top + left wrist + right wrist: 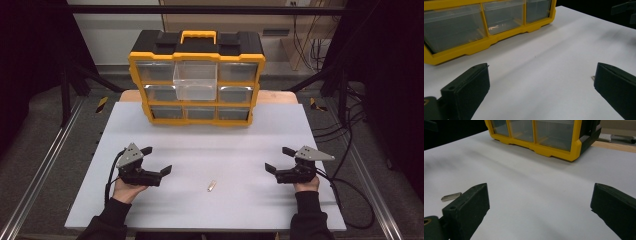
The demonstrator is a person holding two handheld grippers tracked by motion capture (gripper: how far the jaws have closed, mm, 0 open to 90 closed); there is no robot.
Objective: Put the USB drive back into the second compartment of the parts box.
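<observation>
White and bare across most of its top, the desk (200,150) stands in a dark room with cables trailing over the floor on the far right. At the far edge of the desk stands a yellow and black drawer organiser (196,77), its carry handle on top and three rows of clear drawers facing the person; the top middle drawer (195,80) is pulled well out. No brand, label or writing can be read on it.

On the near side of the organiser, well apart from it, lies a small pale metal piece (211,186) flat on the desk. The left gripper (156,161) is held to the left of that piece, near it, the person's left hand (126,189) wrapped around it from below with the wrist low and the forearm entering from the near edge. Its jaws are spread wide and hold nothing. The right gripper (279,158) sits to the right of the piece, farther off, gripped by the right hand (305,184) in the same low pose, jaws likewise released and spread.

In the right gripper view the metal piece (451,196) lies just beyond the left jaw.
</observation>
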